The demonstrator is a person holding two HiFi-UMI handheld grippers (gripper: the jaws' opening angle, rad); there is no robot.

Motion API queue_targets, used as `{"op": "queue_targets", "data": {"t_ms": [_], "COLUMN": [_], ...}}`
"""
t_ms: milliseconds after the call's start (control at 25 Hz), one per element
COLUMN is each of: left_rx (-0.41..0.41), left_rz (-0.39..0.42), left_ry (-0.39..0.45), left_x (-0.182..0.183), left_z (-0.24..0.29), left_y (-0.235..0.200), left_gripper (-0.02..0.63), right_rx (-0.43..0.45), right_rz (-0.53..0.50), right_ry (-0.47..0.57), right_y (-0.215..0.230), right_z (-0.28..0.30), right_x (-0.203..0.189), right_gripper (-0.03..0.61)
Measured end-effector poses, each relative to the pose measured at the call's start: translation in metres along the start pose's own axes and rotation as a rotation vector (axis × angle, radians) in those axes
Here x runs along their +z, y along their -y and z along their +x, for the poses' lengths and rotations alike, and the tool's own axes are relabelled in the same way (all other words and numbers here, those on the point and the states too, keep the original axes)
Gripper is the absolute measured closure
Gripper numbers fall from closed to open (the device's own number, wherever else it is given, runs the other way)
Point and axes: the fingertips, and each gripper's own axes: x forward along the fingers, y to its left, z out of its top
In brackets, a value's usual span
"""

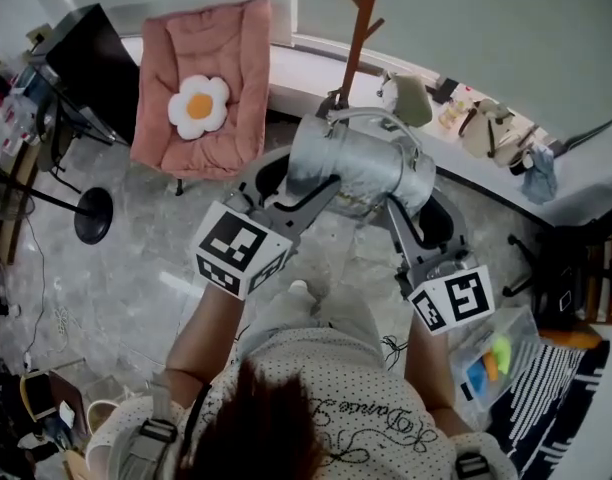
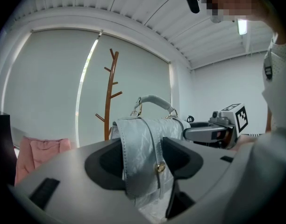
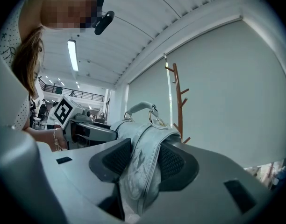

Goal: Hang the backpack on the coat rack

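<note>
A pale silver-grey backpack [image 1: 358,166] hangs in the air between both grippers, its top handle [image 2: 152,101] up. My left gripper [image 2: 144,160] is shut on one of its straps [image 2: 139,149]; in the head view this gripper [image 1: 274,186] is at the bag's left side. My right gripper [image 3: 145,160] is shut on the bag's padded side [image 3: 144,158], and in the head view it [image 1: 427,223] sits at the bag's right. The brown wooden coat rack [image 1: 358,26] stands just beyond the bag, before the window blind; its pegs [image 2: 111,97] show in both gripper views [image 3: 177,101].
A pink folding chair [image 1: 201,88] with a flower cushion stands left of the rack. A black stand base [image 1: 93,215] is on the floor at left. Bags lie on the window ledge [image 1: 491,128]. A clear bin [image 1: 491,360] sits at lower right.
</note>
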Motion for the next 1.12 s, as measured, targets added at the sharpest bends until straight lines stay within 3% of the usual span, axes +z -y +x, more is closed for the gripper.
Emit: {"op": "queue_targets", "data": {"t_ms": [280, 800, 1120], "left_rx": [0.009, 0.159, 0.229], "left_rz": [-0.022, -0.018, -0.014], "left_ry": [-0.004, 0.01, -0.001], "left_x": [0.001, 0.03, 0.035], "left_z": [0.045, 0.153, 0.182], "left_y": [-0.023, -0.067, -0.083], "left_gripper": [0.373, 0.374, 0.374], "right_rx": [0.023, 0.183, 0.255], "right_rz": [0.003, -0.008, 0.033], "right_ry": [-0.008, 0.044, 0.063], "right_y": [0.043, 0.161, 0.196], "right_z": [0.028, 0.093, 0.118], "right_x": [-0.003, 0.008, 0.006], "right_gripper": [0.393, 0.395, 0.394]}}
